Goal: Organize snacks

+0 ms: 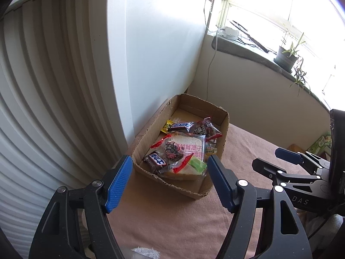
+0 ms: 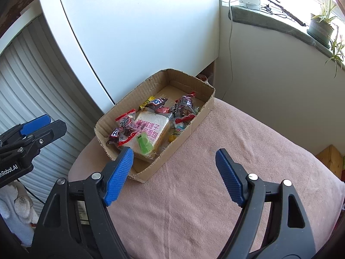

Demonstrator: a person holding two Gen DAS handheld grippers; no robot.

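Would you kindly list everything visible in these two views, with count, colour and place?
cardboard box: one, brown, on the cloth beside the cabinet
bread pack: one, clear with pink print, in the box
Snickers bars: two, brown, in the box
red-trimmed candy packs: several, in the box
cloth: one, pink, covering the surface
cabinet: one, white, behind the box
potted plant: one, green, on the windowsill
left gripper: black with blue pads, open, empty
right gripper: same, open, empty

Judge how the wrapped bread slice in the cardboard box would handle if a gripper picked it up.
The bread slice looks soft, so a firm pinch would probably squash it. Its glossy clear wrapper may slip between the pads. Snacks rest on it, including a red-ended candy, and would likely slide off.
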